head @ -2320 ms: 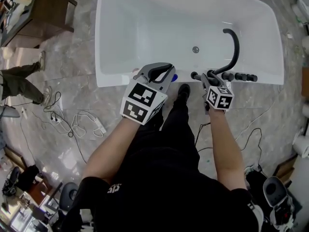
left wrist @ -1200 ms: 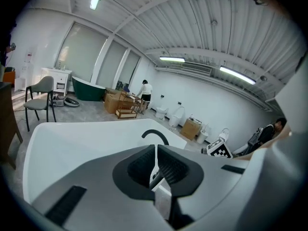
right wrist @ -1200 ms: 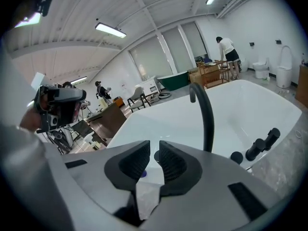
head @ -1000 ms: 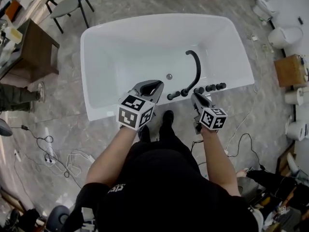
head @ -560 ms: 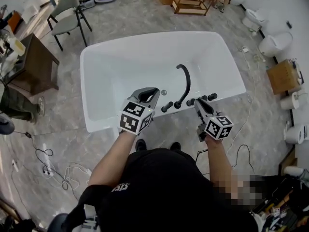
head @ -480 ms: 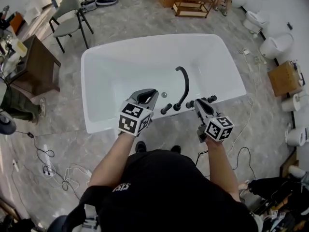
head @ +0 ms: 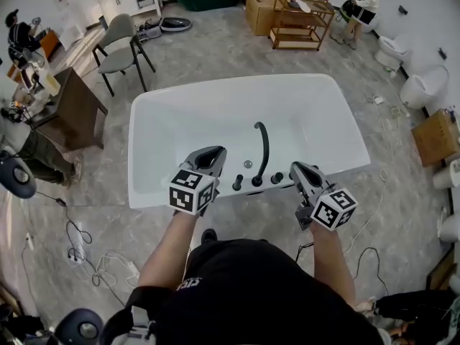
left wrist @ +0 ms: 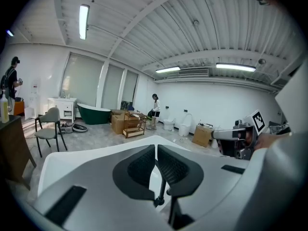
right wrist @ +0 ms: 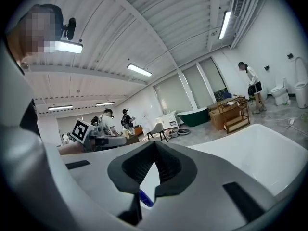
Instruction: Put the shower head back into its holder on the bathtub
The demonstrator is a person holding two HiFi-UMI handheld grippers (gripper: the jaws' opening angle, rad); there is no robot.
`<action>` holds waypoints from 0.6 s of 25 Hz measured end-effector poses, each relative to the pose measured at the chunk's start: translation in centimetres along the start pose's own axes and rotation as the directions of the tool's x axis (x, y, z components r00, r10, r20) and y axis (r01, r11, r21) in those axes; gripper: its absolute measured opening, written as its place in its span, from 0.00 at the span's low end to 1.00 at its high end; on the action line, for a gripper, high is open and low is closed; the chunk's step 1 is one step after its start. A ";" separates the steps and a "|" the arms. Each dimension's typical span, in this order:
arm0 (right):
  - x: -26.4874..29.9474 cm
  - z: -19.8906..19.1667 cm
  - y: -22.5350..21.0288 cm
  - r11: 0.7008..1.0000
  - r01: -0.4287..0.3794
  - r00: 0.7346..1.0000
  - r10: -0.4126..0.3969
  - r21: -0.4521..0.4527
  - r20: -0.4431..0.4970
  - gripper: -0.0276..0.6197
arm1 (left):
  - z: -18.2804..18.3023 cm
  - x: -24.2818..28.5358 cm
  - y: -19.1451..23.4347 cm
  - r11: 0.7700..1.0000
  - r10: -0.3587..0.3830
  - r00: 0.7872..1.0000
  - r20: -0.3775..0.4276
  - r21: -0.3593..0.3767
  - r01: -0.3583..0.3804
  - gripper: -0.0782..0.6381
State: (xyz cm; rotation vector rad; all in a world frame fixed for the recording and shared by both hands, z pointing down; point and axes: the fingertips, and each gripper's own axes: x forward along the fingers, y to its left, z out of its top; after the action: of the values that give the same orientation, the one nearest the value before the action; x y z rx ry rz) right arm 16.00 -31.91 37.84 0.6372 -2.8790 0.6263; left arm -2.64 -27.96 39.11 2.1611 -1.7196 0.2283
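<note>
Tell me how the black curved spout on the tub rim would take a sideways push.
Probably stiff: the spout holds its arch over the bathtub unsupported. It looks fixed to the rim, so tipping or rolling seems unlikely, though it might swivel. Its thin round tube could slip in a pinch.

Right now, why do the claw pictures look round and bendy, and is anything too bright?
Left gripper view: the wide lens bends the ceiling ribs and leaves black corners; the strip light glows white. Right gripper view: same bending, a bright tube light, and the right claw up close looks soft. Head view: sharp, evenly lit, bathtub rim only slightly bowed.
</note>
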 end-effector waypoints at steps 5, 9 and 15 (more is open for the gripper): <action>-3.3 2.8 -0.1 0.998 -0.060 0.996 0.062 -0.031 0.057 0.06 | 1.2 -0.3 -0.5 0.997 0.076 0.997 0.034 -0.007 -0.076 0.15; -7.1 4.6 0.1 0.992 -0.117 0.985 0.122 -0.046 0.120 0.06 | 1.7 -0.8 -1.9 0.994 0.112 0.993 0.048 -0.009 -0.111 0.15; -12.8 6.9 0.2 0.984 -0.140 0.970 0.159 -0.111 0.184 0.06 | 2.4 -1.5 -3.8 0.988 0.151 0.987 0.060 0.009 -0.152 0.15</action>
State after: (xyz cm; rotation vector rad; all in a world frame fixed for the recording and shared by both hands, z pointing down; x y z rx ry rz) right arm 27.20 -29.84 28.88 0.4954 -3.1377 0.4605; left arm 0.37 -26.81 35.65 2.0669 -1.9236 0.2189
